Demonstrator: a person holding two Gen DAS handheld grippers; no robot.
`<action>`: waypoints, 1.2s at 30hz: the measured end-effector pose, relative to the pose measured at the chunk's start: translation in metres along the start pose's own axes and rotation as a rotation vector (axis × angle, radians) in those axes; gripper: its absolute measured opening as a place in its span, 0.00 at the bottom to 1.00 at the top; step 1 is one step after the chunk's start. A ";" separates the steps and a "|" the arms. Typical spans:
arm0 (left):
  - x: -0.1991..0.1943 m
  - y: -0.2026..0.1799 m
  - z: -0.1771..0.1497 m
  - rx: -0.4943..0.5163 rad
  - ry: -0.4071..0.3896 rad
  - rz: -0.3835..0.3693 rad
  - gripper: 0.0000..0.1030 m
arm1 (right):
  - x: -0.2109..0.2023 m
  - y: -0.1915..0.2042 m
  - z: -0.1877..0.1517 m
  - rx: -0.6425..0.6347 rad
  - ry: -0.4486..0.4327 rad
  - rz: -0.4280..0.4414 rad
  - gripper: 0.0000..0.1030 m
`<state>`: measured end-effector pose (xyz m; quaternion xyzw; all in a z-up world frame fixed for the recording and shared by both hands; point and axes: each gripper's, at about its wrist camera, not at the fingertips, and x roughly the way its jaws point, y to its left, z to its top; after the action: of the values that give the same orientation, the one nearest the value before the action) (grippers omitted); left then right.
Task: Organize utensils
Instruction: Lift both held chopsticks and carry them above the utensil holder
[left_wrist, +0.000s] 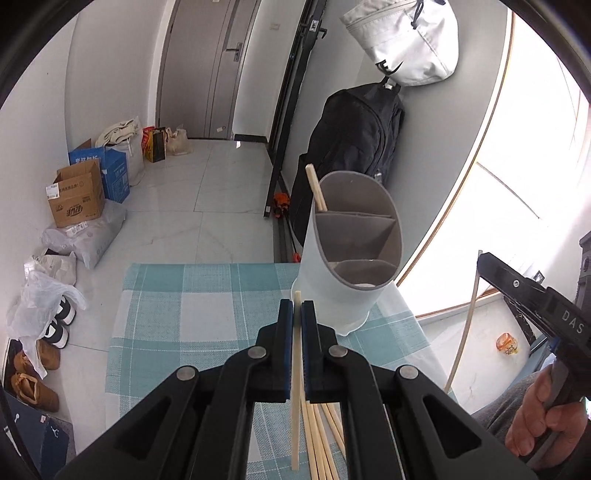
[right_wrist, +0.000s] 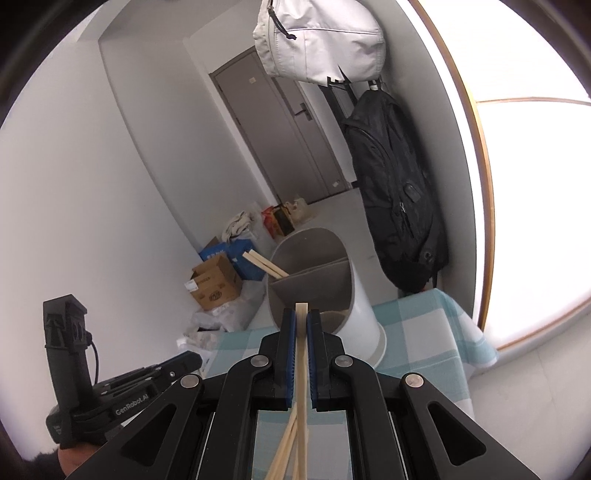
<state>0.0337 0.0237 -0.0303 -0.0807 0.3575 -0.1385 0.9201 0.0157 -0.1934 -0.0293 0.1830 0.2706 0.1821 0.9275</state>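
Note:
A white utensil holder (left_wrist: 343, 269) with grey divided compartments stands at the far right of the table; it also shows in the right wrist view (right_wrist: 354, 295). Chopsticks (left_wrist: 316, 188) lean in its far compartment (right_wrist: 264, 264). My left gripper (left_wrist: 297, 310) is shut on one wooden chopstick (left_wrist: 295, 387), just short of the holder's base. Several loose chopsticks (left_wrist: 325, 443) lie on the cloth below it. My right gripper (right_wrist: 301, 317) is shut on a wooden chopstick (right_wrist: 302, 387), its tip near the holder's near rim. More chopsticks (right_wrist: 284, 450) show under it.
A teal checked tablecloth (left_wrist: 207, 314) covers the small table. A black backpack (left_wrist: 351, 147) and a white bag (left_wrist: 406, 40) hang on the wall behind the holder. Boxes (left_wrist: 77, 195), bags and shoes sit on the floor at left. A bright window is on the right.

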 end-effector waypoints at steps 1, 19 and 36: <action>-0.003 -0.002 0.001 0.002 -0.003 0.001 0.00 | -0.001 0.002 0.001 -0.003 -0.003 -0.002 0.05; -0.036 -0.022 0.035 0.015 -0.078 -0.011 0.00 | -0.031 0.024 0.041 -0.078 -0.143 0.009 0.05; -0.054 -0.060 0.121 0.043 -0.174 -0.062 0.00 | -0.009 0.023 0.124 -0.095 -0.225 0.010 0.05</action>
<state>0.0660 -0.0104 0.1070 -0.0838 0.2707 -0.1671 0.9443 0.0740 -0.2076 0.0825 0.1593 0.1548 0.1775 0.9587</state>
